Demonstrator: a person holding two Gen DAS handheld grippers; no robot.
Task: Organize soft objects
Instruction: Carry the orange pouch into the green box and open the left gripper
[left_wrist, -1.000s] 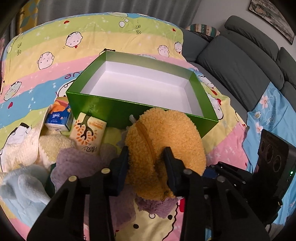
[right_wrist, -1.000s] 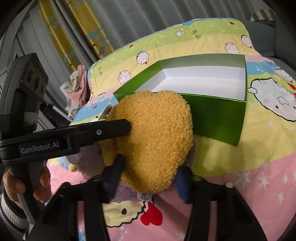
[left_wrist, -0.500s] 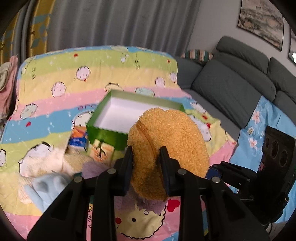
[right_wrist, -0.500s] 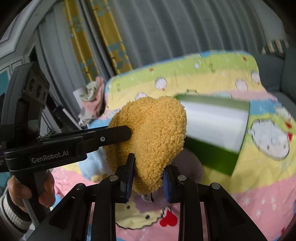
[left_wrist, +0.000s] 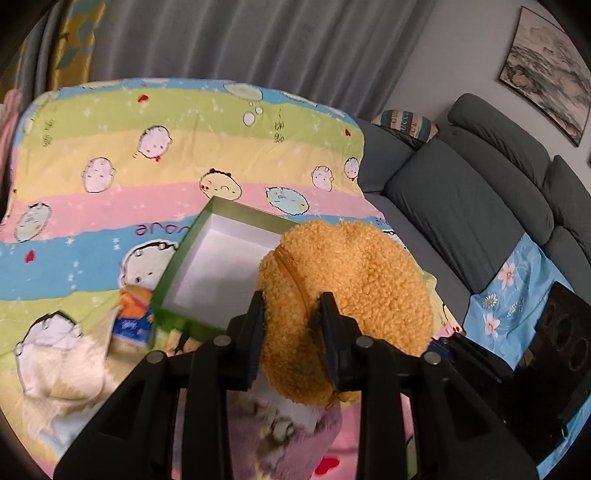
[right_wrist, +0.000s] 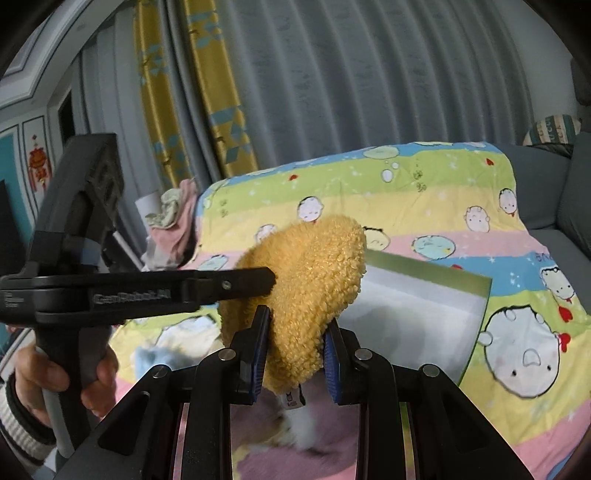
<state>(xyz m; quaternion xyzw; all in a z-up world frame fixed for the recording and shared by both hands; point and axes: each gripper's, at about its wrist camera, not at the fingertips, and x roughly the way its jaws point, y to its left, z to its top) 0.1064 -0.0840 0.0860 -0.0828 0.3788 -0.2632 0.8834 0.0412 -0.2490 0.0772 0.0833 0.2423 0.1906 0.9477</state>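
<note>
A fluffy orange plush pouch (left_wrist: 351, 295) with a zipper hangs in the air, held from two sides. My left gripper (left_wrist: 293, 332) is shut on its near edge. My right gripper (right_wrist: 297, 343) is shut on its lower end (right_wrist: 303, 295), and the left gripper's finger (right_wrist: 236, 284) presses its side. Below and behind it the open green box (left_wrist: 207, 225) with a white inside lies on the cartoon blanket (left_wrist: 147, 155); it also shows in the right wrist view (right_wrist: 476, 295).
A tissue pack (left_wrist: 135, 317), a cream towel (left_wrist: 70, 362) and a purple cloth (left_wrist: 288, 435) lie near the box. A light blue cloth (right_wrist: 173, 350) lies below. A grey sofa (left_wrist: 480, 192) is on the right, curtains (right_wrist: 332, 92) behind.
Both grippers have closed on the orange pouch and lifted it well above the blanket; the box and the pile of soft things now lie farther below.
</note>
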